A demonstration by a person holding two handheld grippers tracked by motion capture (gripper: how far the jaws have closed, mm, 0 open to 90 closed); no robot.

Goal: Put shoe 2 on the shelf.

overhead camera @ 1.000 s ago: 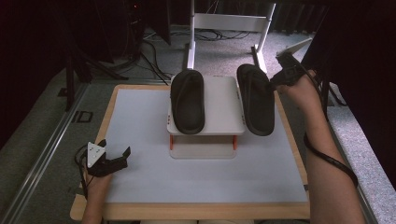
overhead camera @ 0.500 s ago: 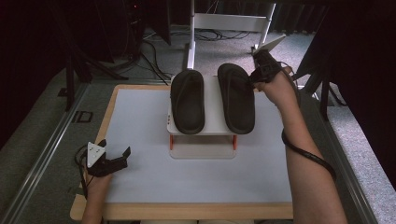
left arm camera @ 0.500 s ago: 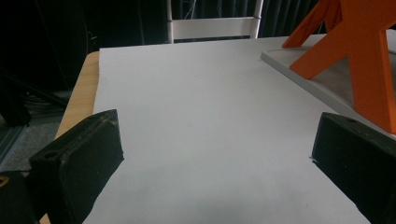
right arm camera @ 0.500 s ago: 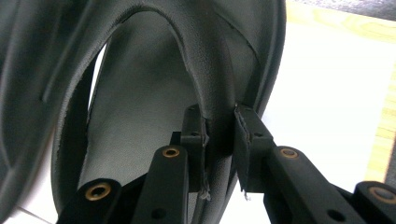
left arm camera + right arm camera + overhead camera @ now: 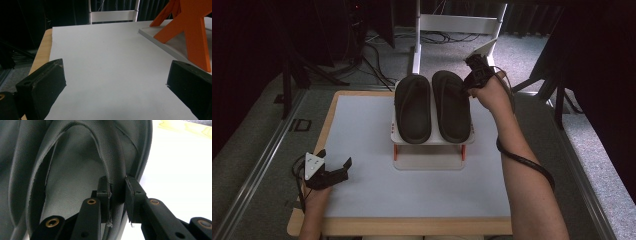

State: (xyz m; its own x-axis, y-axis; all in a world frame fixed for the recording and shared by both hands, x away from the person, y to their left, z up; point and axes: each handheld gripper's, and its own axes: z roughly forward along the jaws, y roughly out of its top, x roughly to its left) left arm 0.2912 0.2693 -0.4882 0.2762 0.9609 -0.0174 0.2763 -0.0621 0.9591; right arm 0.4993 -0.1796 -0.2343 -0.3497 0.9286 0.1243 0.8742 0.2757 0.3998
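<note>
Jaws of the right gripper pinch the strap of the right sandal, one pad on each side of it, close to where the strap meets the sole's outer edge. Jaws of the left gripper are spread wide over bare desk, holding nothing.

Two dark sandals lie side by side, nearly touching, on a small white stand with orange legs, set toward the far middle of the desk. The left sandal lies free. The stand's base plate sits on the desk's pale sheet, and a light wooden border shows around that sheet.

The sandals look like matte, faintly grained rubber or leather, with rounded soles and a broad arched strap. The gripper pads are blocky black rubber.

From above, the right hand reaches to the far right edge of the stand, a black cable looping down the forearm. The left hand rests at the near left corner, well apart from the stand. Beyond the desk are grey carpet, loose cables and a white frame.
</note>
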